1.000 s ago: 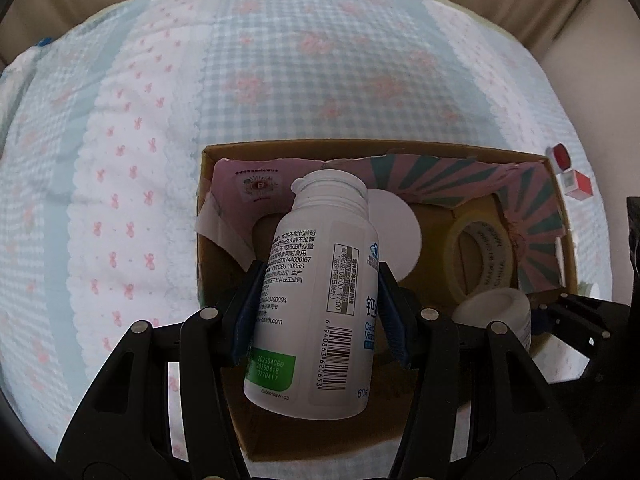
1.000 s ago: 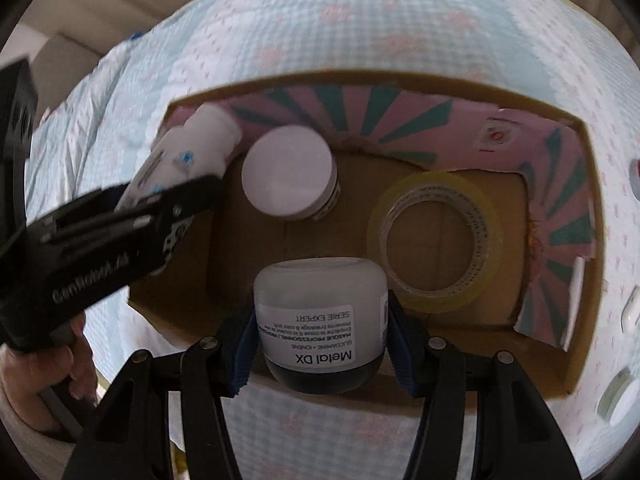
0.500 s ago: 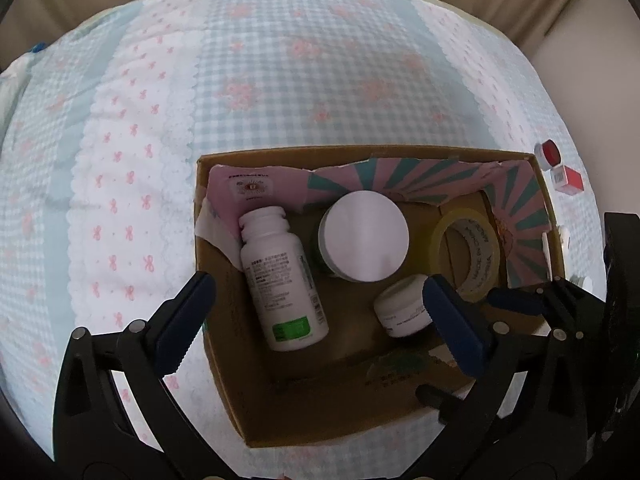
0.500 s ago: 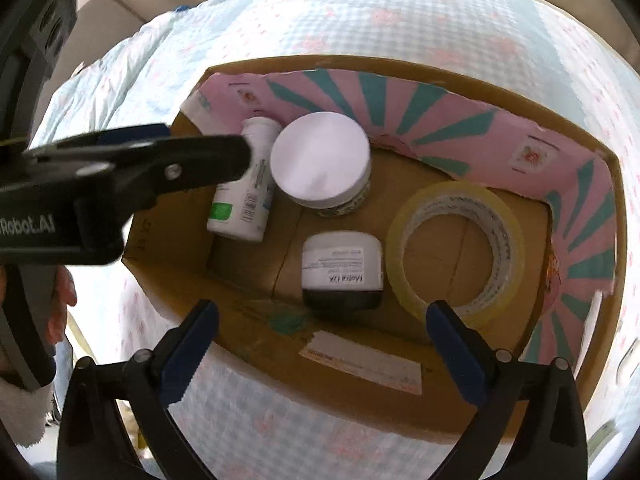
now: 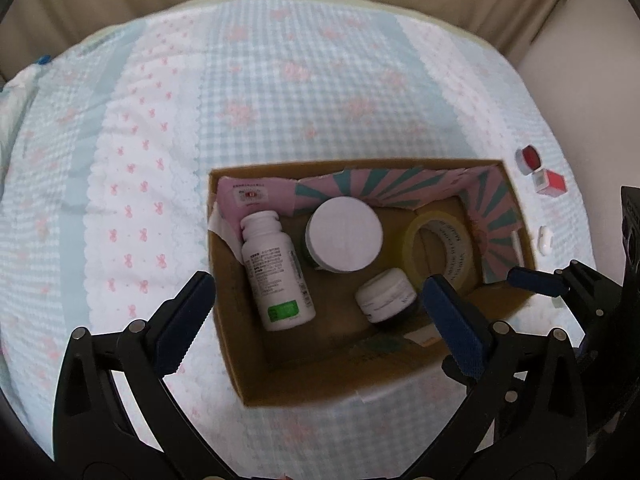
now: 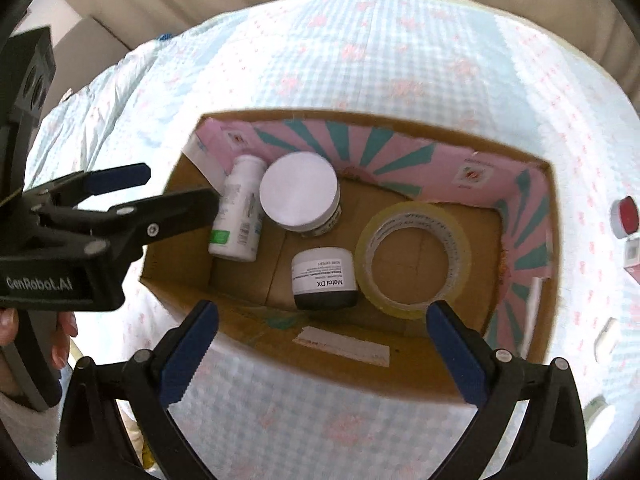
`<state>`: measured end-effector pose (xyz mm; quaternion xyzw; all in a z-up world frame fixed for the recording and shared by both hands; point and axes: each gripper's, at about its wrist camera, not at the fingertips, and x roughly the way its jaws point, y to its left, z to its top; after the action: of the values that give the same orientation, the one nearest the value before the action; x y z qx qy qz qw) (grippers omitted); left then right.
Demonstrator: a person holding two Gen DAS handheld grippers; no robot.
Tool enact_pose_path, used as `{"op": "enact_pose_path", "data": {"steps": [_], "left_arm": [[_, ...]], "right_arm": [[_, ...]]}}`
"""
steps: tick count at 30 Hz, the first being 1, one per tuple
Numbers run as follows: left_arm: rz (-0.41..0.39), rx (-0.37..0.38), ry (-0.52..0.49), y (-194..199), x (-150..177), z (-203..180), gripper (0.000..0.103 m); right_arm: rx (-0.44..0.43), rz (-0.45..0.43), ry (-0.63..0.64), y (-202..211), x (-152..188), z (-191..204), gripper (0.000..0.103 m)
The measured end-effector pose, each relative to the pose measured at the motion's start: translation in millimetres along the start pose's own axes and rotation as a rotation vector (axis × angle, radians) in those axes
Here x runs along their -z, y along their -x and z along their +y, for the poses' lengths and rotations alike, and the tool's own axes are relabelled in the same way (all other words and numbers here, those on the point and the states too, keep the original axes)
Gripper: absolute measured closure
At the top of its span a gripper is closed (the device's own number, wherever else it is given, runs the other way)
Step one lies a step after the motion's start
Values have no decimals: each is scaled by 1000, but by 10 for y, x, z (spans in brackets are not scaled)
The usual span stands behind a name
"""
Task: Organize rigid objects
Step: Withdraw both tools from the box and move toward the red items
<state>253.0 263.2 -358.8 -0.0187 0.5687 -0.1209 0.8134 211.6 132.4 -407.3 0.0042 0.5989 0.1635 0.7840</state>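
Observation:
An open cardboard box point(image 5: 256, 376) point(image 6: 424, 372) stands on a checked cloth. In it lie a white pill bottle point(image 5: 276, 272) point(image 6: 238, 216), a white-lidded jar point(image 5: 344, 234) point(image 6: 298, 196), a small dark jar labelled Metal DX point(image 5: 386, 296) point(image 6: 324, 278) and a roll of clear tape point(image 5: 438, 248) point(image 6: 412, 254). My left gripper point(image 5: 316, 316) is open and empty above the box's near edge. My right gripper point(image 6: 320, 344) is open and empty above the box's front wall. The left gripper also shows in the right wrist view point(image 6: 160, 188).
Outside the box to the right lie a red-capped round item point(image 5: 529, 159) point(image 6: 626, 216), a small red-and-white cube point(image 5: 551, 182) and a small white piece point(image 5: 545, 239). Beige curtains hang behind the cloth-covered surface point(image 5: 280, 80).
One second ago the left gripper held the pill bottle and the right held the dark jar over the box. Both opened, the items now lie in the box, and both grippers pulled back.

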Motion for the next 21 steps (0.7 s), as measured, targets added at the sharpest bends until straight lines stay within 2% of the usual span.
{"op": "enact_pose_path", "data": {"steps": [4,12,16,21], "left_arm": [[-44,5,6,402,38,-52,0],[-127,-39,-23,1361,211,-332,0],[-156,-40,-25,1693,289,-467,0],[-186,-21,-33,1950,375,-696,0]], "right_arm": [[13,-23,15,319,50,80,0],[48,-138,-30,1338,323,249,0],[66,-190,-81,1798,462,181,0],[138,-250,-175,2296,657,-30,0]]}}
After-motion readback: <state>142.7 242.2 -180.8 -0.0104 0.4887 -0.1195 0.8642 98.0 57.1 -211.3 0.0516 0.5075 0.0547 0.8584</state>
